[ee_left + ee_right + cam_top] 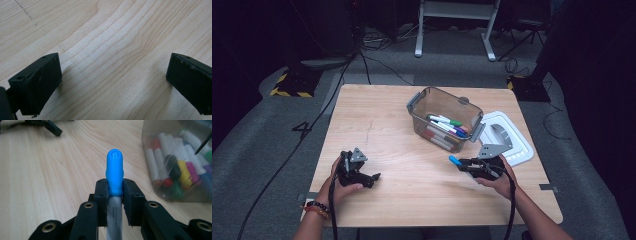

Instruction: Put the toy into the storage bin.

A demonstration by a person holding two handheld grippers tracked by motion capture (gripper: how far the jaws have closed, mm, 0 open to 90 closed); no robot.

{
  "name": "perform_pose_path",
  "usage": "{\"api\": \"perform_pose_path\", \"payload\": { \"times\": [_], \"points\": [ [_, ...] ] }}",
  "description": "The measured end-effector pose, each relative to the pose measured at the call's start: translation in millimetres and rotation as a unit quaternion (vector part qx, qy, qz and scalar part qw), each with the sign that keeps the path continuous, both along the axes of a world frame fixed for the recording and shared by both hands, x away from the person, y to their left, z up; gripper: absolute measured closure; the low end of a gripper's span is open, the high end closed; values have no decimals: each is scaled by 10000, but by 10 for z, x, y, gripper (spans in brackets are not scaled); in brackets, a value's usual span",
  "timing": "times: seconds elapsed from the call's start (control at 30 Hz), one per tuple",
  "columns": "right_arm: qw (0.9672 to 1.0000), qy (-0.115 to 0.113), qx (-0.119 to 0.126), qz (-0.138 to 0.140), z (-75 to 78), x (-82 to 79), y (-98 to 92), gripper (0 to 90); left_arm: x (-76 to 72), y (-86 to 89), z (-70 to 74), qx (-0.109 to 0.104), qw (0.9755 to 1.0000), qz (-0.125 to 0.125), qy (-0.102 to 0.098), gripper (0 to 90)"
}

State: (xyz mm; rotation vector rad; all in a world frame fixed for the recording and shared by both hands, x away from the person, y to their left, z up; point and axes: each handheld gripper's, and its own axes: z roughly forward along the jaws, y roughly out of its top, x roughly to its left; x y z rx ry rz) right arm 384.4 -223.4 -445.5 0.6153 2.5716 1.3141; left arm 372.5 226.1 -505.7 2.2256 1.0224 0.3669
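Observation:
My right gripper point(463, 164) point(115, 192) is shut on a marker with a blue cap point(114, 171) point(455, 160); the cap sticks out past the pads and points left across the table. A clear plastic bin point(444, 118) point(175, 157) holding several coloured markers point(445, 126) stands behind and to the right of centre. At the front left of the wooden table point(382, 130), my left gripper point(371, 178) point(113, 82) rests low over the wood, open, with only bare tabletop point(107, 50) between its pads.
A white lid point(508, 135) lies flat to the right of the bin, near the table's right edge. Beyond the table are grey carpet, cables and the legs of a white stand point(452, 30). In the right gripper view, the left gripper point(50, 126) shows at the top left.

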Motion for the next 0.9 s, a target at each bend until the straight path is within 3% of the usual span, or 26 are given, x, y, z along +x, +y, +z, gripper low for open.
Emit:
{"api": "perform_pose_path", "payload": {
  "times": [0.2,0.43,0.57,0.9],
  "points": [
    [9998,-173,38,-3,216,-82,29,744,-1,0,1,7,10000,4,0,4],
    [9992,-310,242,-32,462,-126,23,745,-2,-1,1,9,10000,12,-8,5],
    [9990,-348,278,-47,528,-127,11,745,-2,-1,1,17,10000,18,-20,5],
    [9981,-489,347,-125,943,-28,47,745,-4,-3,1,19,10000,39,-24,5]
  ]
}}
